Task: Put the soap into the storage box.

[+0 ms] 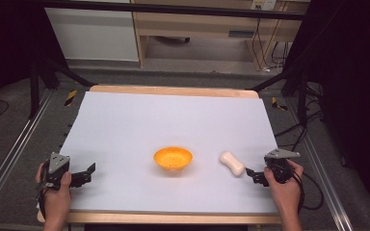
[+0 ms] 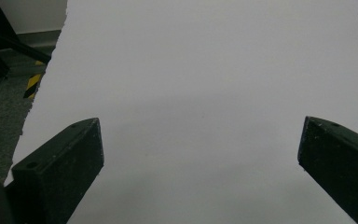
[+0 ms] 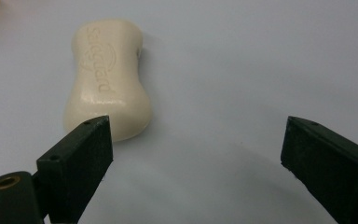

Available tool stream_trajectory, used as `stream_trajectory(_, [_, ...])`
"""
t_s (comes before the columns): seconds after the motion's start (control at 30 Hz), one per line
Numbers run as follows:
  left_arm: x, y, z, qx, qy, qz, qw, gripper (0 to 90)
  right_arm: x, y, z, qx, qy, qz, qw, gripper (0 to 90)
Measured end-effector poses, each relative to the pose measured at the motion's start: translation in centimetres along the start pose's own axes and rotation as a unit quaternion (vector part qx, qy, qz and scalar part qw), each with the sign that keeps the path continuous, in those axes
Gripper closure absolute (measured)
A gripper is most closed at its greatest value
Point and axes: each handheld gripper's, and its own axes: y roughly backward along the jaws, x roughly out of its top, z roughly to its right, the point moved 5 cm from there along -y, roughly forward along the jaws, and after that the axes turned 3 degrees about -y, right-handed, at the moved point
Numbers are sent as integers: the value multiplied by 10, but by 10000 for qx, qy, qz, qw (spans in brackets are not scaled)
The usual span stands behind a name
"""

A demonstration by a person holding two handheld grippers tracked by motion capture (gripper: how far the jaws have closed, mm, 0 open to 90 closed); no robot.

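Note:
An orange bowl (image 1: 173,158) sits near the middle of the white sheet (image 1: 173,125), toward the front. To its right lies a cream bar of soap (image 1: 232,163), waisted in shape with raised lettering (image 3: 106,77). My right gripper (image 1: 250,174) rests just right of the soap, open, with its left jaw close to the bar's near end and nothing between the jaws (image 3: 196,147). At the front left my left gripper (image 1: 86,173) stands open over bare sheet (image 2: 200,144), far from the bowl.
The sheet covers a wooden table (image 1: 173,90) whose edge shows at the back and front. Metal frame rails (image 1: 9,154) run along both sides, with floor and yellow-black tape (image 1: 71,97) beyond. Bare sheet lies behind the bowl.

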Motion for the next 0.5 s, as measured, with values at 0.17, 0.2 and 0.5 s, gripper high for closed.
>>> stream_trajectory(0.17, [0,0,0,-6,10,8,10000,0,7,-3,-5,299,58,-278,9991,91])
stream_trajectory(0.2, [0,0,0,-8,11,9,10000,0,9,-4,-6,325,61,-338,9989,91])
stream_trajectory(0.5, [0,0,0,-10,9,8,10000,0,26,-5,-12,382,152,-714,9966,88])
